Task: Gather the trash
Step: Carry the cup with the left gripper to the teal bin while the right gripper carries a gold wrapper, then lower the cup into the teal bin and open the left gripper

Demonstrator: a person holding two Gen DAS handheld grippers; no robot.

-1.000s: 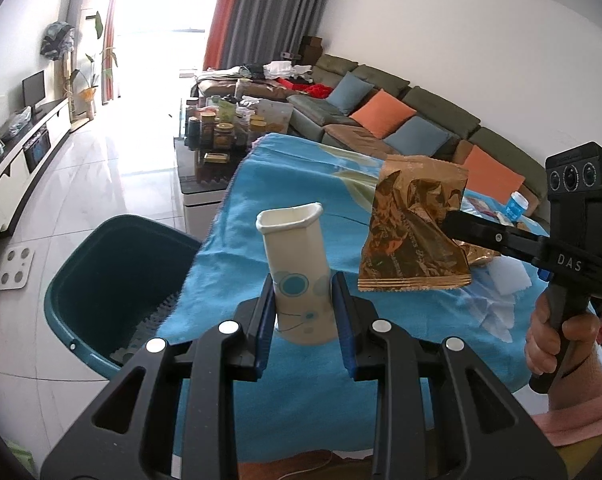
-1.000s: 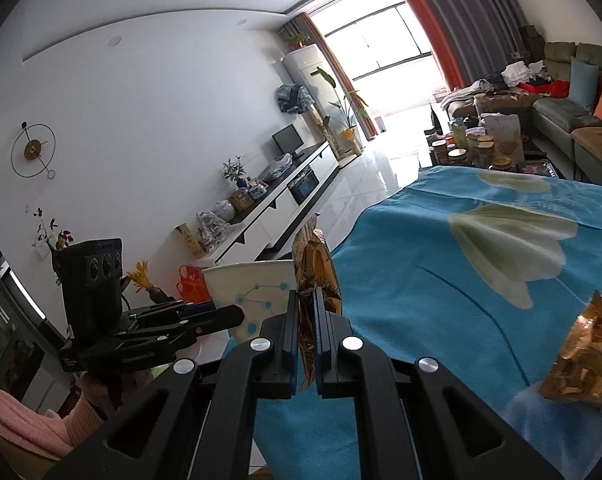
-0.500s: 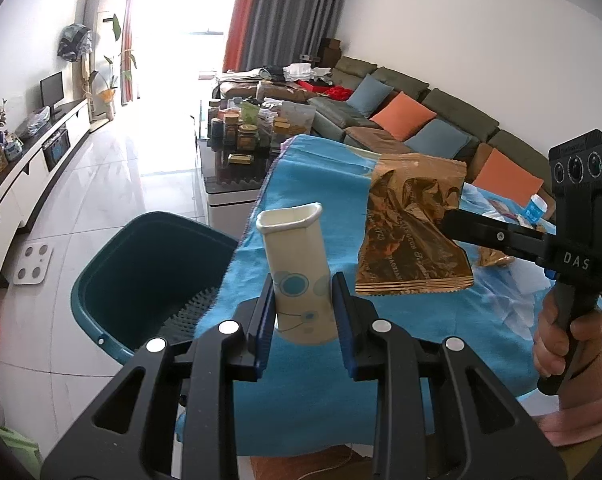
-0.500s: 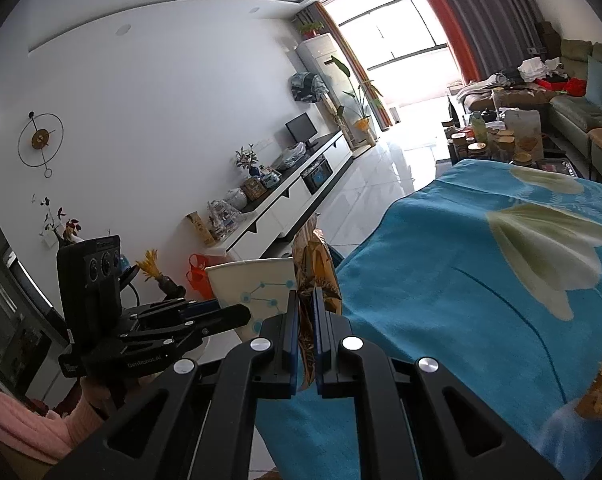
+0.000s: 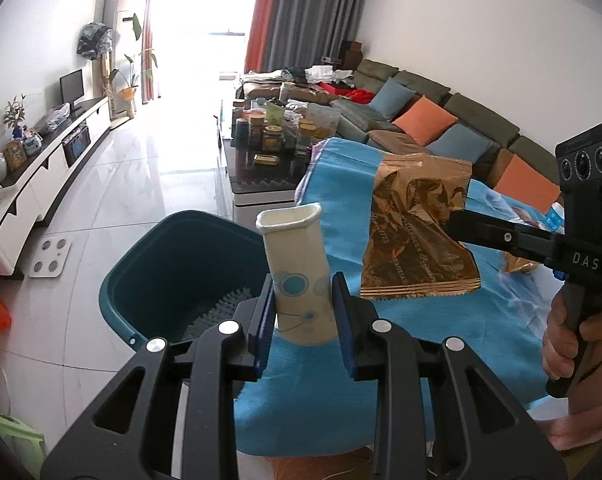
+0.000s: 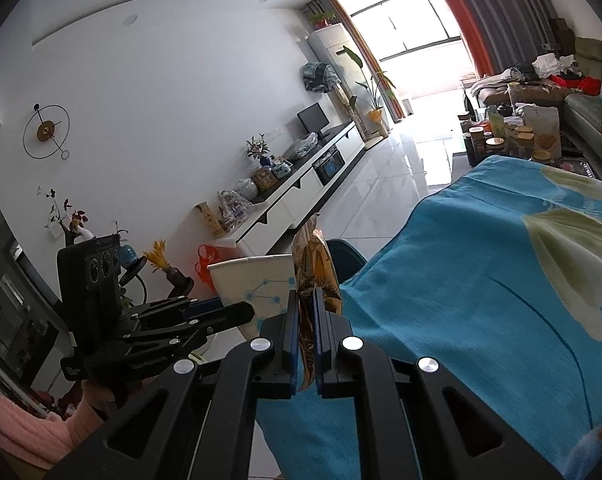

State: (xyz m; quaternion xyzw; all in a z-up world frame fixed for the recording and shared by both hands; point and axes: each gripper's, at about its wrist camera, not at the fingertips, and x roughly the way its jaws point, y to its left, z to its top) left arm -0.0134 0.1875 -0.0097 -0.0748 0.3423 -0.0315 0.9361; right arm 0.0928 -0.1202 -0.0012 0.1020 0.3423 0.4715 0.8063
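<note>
The bench (image 5: 497, 332), draped in a blue cloth with a pale leaf print, fills the lower right of the left wrist view, from about three o'clock round to six. Off its left edge, near eight o'clock, a dark teal bin (image 5: 149, 276) stands on the white tiled floor, open at the top, with a ribbed grey insert showing inside. Beyond the bench, toward twelve o'clock, a low table (image 5: 261, 184) carries jars, and an olive sofa (image 5: 453, 108) with orange and blue cushions runs along the wall toward two o'clock.

The left gripper (image 5: 303, 312) pinches a squashed paper cup (image 5: 297, 272), cream with blue circles, upright by its lower part, its rim flattened. The cup sits above the bench edge, just right of the bin.

At three o'clock a hand (image 5: 577, 340) grips the handle of the right gripper (image 6: 307, 320), whose jaws are pressed together on a crumpled gold-brown snack wrapper (image 5: 417, 228). The wrapper hangs in the air just right of the cup, over the cloth. Another gold wrapper (image 5: 519, 266) lies on the bench behind the right gripper.
</note>
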